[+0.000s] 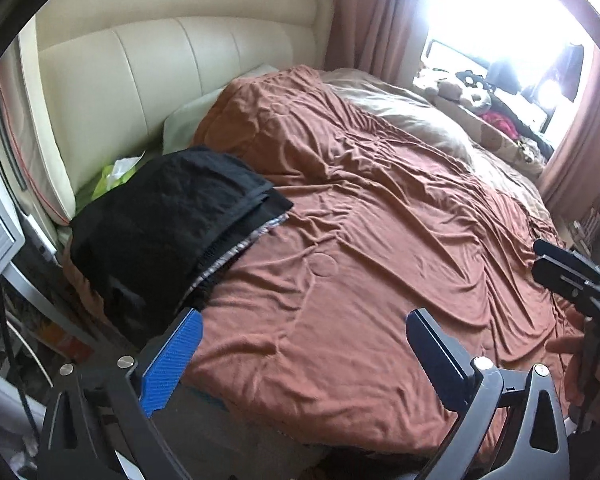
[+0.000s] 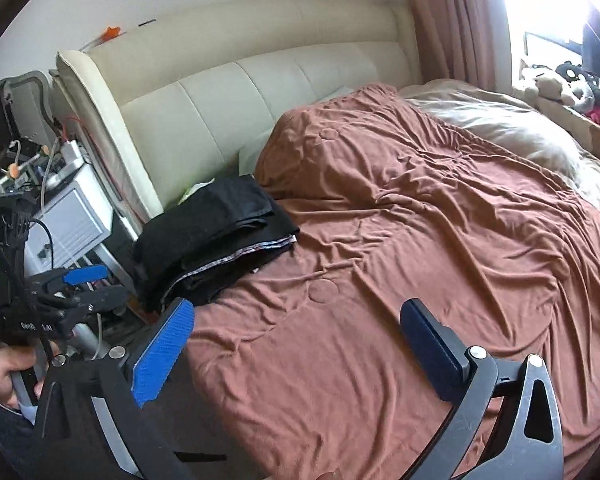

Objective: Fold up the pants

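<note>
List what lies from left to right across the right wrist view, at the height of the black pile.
White bedside unit → stack of folded black pants → brown bedspread → beige pillow at the far right, further back.

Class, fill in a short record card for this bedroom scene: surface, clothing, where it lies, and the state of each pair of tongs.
surface: rust-brown wrinkled bedspread
clothing: stack of folded black garments, one with a patterned edge
position: near the cream padded headboard, at the bed's left edge
left tongs: open, holding nothing, above the bedspread
right tongs: open, holding nothing
unfolded pants: none visible laid out
</note>
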Demonstrator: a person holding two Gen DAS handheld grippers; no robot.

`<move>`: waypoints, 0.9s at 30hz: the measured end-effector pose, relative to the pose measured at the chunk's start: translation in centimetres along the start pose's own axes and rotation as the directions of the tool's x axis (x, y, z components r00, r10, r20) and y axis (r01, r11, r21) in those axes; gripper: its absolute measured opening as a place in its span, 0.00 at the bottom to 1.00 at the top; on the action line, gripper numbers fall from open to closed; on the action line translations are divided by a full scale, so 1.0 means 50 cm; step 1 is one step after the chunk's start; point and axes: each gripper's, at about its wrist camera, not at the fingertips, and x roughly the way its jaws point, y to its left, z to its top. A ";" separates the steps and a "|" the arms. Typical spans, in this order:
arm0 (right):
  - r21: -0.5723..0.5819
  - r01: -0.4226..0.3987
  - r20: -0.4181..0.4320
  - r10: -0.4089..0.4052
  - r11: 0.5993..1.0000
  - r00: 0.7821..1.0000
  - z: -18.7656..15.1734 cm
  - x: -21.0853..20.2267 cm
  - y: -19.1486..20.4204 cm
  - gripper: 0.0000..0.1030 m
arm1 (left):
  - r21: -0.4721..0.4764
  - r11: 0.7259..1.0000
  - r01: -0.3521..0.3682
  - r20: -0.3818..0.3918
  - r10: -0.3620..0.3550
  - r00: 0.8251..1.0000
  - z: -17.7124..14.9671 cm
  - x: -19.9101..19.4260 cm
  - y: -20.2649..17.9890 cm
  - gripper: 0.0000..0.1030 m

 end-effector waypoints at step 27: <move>0.030 0.158 0.123 -0.160 0.987 0.979 -0.196 -0.352 0.039 1.00 | 0.124 0.991 0.044 0.193 -0.068 0.979 -0.204 -0.225 -0.195 1.00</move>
